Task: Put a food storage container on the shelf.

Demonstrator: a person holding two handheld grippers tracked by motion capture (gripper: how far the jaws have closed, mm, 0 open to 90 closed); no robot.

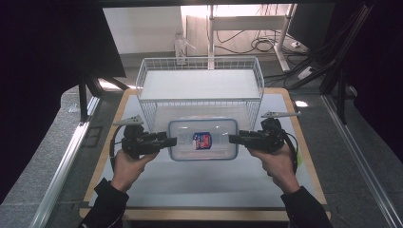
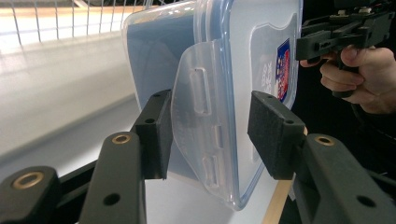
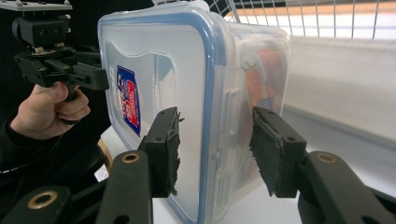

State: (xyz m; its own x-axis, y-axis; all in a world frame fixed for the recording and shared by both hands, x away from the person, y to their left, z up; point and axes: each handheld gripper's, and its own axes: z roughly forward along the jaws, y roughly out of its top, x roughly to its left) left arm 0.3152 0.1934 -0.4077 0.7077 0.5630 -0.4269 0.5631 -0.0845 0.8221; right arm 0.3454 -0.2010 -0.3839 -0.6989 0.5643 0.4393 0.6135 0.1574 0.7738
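While we hold the left gripper [image 1: 164, 141] and right gripper [image 1: 237, 138] at mid-frame, their jaws stand spread around the side latches of the clear rectangular plastic container with a blue-rimmed lid [image 1: 203, 138], not yet pinching. It rests on the pale surface [image 1: 199, 180], just before the white wire basket [image 1: 199, 85] above centre. We judge gripping and lifting remain.

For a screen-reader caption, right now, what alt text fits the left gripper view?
Two black jaws of the left gripper stand open around the side latch flap of a clear plastic container with a blue-rimmed lid. Beyond it, a hand holds the right gripper at the container's far end.
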